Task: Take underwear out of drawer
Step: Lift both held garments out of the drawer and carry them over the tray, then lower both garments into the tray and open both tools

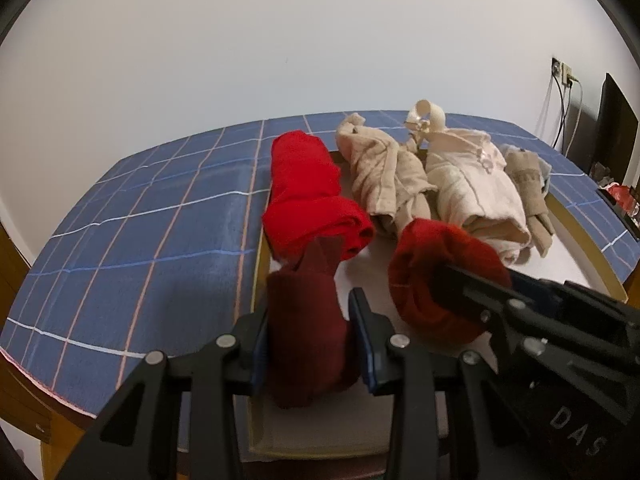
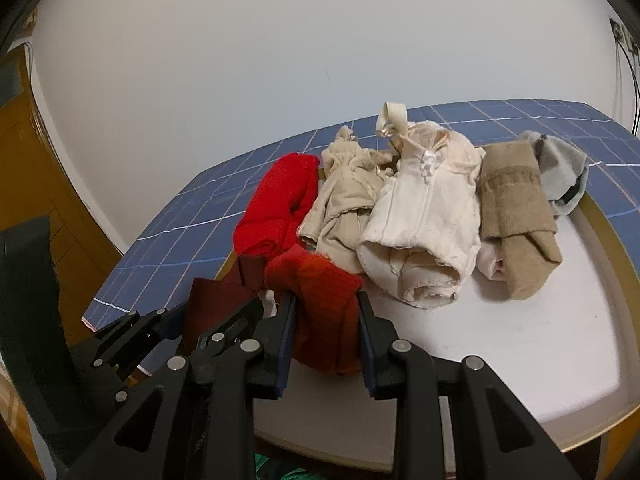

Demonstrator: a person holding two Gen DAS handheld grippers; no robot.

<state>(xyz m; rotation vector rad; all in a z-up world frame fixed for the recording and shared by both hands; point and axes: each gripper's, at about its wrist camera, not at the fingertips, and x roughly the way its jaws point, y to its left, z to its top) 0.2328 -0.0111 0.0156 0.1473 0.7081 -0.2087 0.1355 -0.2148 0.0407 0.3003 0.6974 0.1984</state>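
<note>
An open drawer [image 2: 500,344] with a white floor holds rolled underwear. My left gripper [image 1: 310,312] is shut on a dark red piece [image 1: 304,344] at the drawer's near left corner. My right gripper [image 2: 325,304] is shut on an orange-red roll [image 2: 320,280] just beside it. The left wrist view shows the right gripper [image 1: 444,280] coming in from the right with the orange-red roll [image 1: 424,264]. In the right wrist view the left gripper [image 2: 224,320] holds the dark red piece [image 2: 212,304]. Whether the two pieces are joined I cannot tell.
Behind the grippers lie a bright red roll [image 1: 308,188], a beige roll [image 1: 384,176], a cream garment [image 1: 472,184], tan socks [image 2: 516,216] and a grey item [image 2: 560,168]. A blue checked cloth [image 1: 140,232] covers the top around the drawer. A wall socket with cables [image 1: 564,72] is at the right.
</note>
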